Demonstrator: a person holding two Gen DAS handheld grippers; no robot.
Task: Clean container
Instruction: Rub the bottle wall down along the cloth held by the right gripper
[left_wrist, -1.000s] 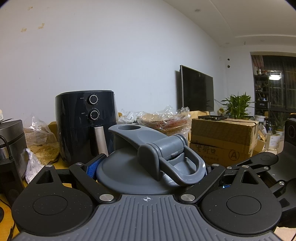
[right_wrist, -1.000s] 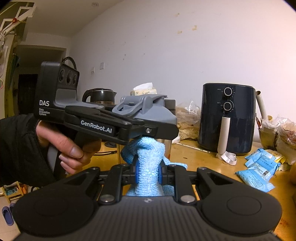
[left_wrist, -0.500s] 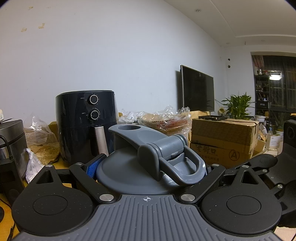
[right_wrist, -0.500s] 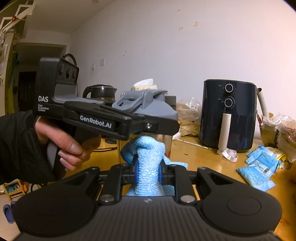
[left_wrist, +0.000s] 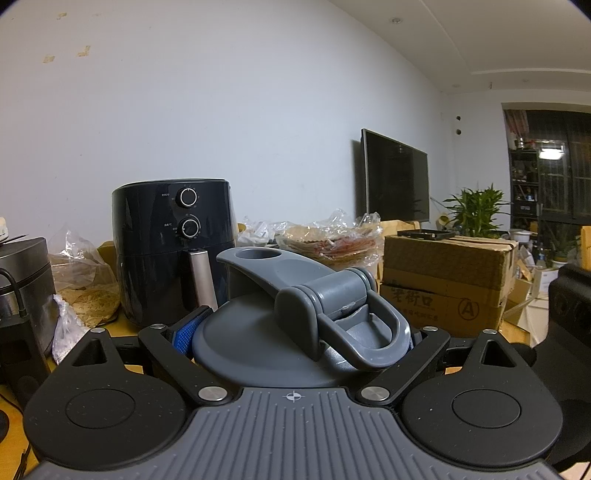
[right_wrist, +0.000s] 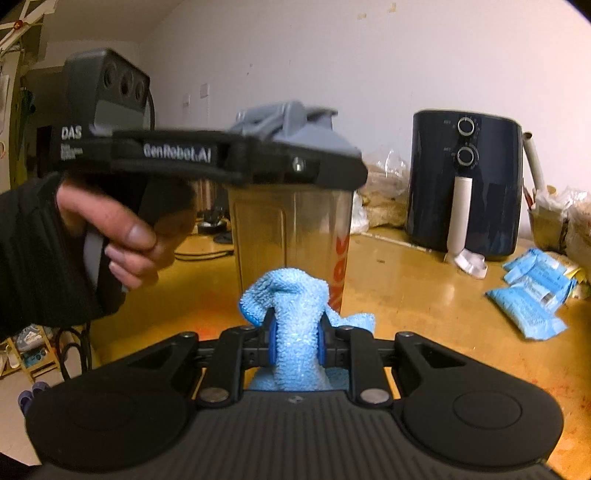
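The left gripper (left_wrist: 295, 332) is clamped around the grey lid (left_wrist: 280, 332) of a clear shaker bottle (right_wrist: 291, 236), holding it upright just above the yellow counter (right_wrist: 424, 291). The bottle looks empty, though its tinted wall blurs the inside; red lettering runs down its side. The lid's flip cap stands open. The right gripper (right_wrist: 295, 345) pinches a light blue cloth (right_wrist: 295, 325) just in front of the bottle's lower part. Behind stand a black air fryer (right_wrist: 463, 181) and blue packets (right_wrist: 532, 291).
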